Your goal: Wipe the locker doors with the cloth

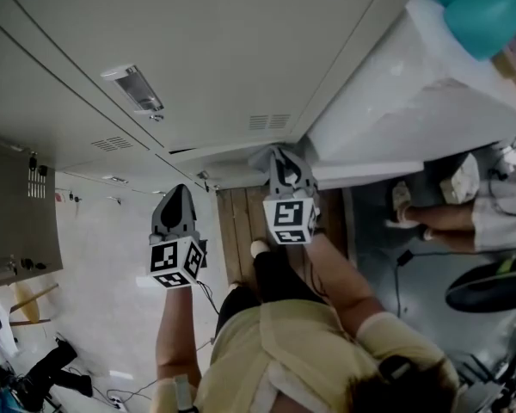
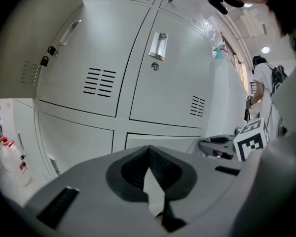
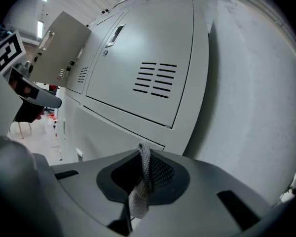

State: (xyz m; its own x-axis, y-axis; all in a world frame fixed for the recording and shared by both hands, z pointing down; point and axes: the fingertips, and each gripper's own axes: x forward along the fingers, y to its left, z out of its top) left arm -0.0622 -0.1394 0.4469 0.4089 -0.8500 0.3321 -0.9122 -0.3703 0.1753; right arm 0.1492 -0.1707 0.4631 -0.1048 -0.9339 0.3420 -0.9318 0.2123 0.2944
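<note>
most of the cloth (image 3: 138, 197) lies hidden between the jaws of the right hand-held gripper (image 3: 146, 162).

Pale floor (image 1: 103, 256); wooden boards (image 1: 239, 222); ceiling lamps (image 2: 265, 50) lit.

Open locker door (image 1: 17, 213) at far left.

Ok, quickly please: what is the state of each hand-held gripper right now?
Left hand-held gripper: shut, nothing between its jaws.
Right hand-held gripper: shut on the grey cloth.
</note>
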